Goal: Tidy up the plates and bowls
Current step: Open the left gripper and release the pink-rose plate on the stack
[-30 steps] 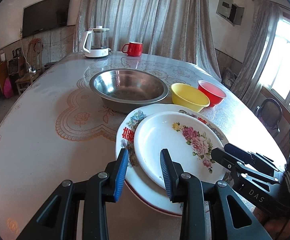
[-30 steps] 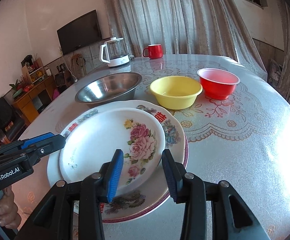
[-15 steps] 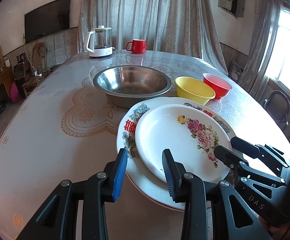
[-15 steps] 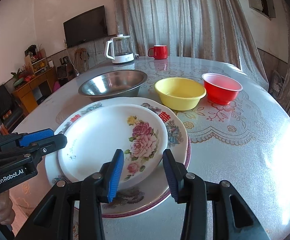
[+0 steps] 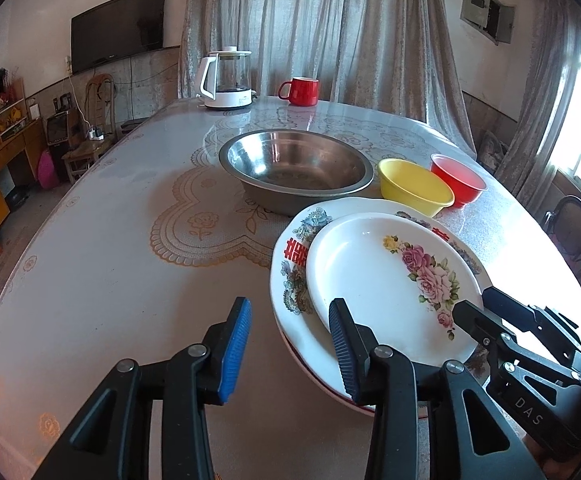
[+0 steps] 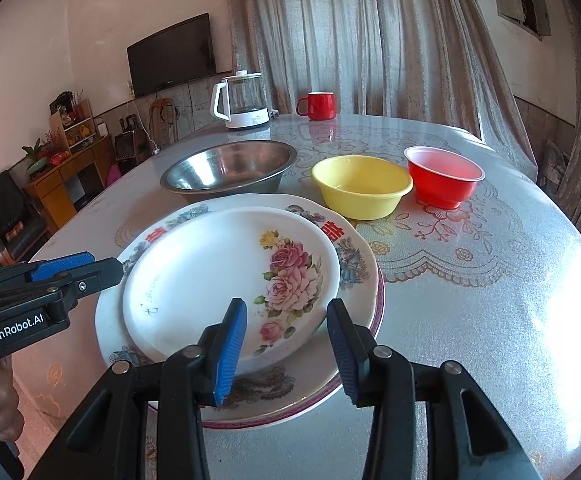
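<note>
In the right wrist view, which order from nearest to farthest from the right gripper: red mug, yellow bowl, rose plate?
From the right gripper:
1. Rose plate, just ahead, on the larger plate.
2. Yellow bowl, ahead right.
3. Red mug, far table edge.

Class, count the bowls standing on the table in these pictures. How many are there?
3. The steel bowl stands behind the stacked plates, the yellow bowl to its right, the red bowl farthest right. None looks hidden.
</note>
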Available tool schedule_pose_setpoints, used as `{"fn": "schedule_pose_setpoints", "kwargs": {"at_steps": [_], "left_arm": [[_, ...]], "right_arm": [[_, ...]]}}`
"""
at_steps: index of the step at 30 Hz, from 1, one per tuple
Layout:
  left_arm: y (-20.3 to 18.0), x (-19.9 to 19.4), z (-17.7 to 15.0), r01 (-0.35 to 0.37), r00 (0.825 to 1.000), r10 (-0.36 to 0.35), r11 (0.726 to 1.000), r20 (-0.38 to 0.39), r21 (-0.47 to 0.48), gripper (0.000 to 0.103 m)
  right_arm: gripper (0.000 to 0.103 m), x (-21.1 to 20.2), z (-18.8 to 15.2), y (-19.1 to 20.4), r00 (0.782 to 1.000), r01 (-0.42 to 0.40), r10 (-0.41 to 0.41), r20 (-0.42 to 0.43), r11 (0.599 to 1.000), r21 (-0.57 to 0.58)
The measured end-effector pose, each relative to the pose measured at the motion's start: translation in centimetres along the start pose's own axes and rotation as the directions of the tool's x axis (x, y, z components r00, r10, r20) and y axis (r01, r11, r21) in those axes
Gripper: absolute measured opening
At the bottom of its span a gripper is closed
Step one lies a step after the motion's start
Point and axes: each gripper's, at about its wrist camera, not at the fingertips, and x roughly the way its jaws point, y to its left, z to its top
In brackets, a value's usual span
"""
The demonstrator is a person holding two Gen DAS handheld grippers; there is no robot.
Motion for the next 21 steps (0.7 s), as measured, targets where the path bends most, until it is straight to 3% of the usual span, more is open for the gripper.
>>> {"fn": "schedule_pose_setpoints", "kwargs": {"at_steps": [21], "left_arm": [[-0.2,0.6,0.5,-0.015,1.000,0.015,0.999,-0.003,0.029,0.041]], "right_arm": [[0.043,-0.2,0.6,0.1,0.999,-0.034,0.034,0.027,0.999,0.004]]}}
